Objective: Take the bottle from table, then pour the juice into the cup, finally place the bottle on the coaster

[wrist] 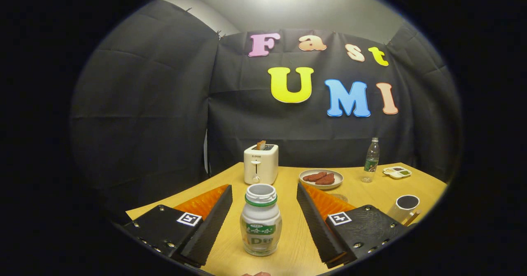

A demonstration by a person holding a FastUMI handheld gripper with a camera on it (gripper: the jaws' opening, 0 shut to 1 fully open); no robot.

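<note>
Gripper view: tongs (263, 222) spread wide, both fingers (214, 222) clear of everything, gap showing on each side. Juice bottle (261, 220) stands upright on the tabletop (296, 243) right between them, cap off, mouth open, small whitish body with a green collar and label. Neither finger touches it, so no grasp yet.

Cup (405, 207) sits to the right, just past the right finger, dark inside; can't tell if that's liquid or just a dark interior. It looks tilted, likely the lens. Something thin lies by its base, too small to identify.

Coaster (340, 197): a round patterned disc just beyond the right finger, in front of the plate, is my best guess. Partly hidden by the finger, nothing on it.

Far side of tabletop: toaster (261, 164) with a slice sticking up, plate (321, 178) with two dark reddish pieces, clear water bottle (371, 160), small divided dish (397, 171) at far right.

Progress, my read: very start. Tongs are lined up on the bottle but step one (pick-up) is not done. Still to do: close on the body, lift, carry right to the cup, tip and pour, then set the bottle on the coaster. Open mouth means keep it upright during transfer.
</note>
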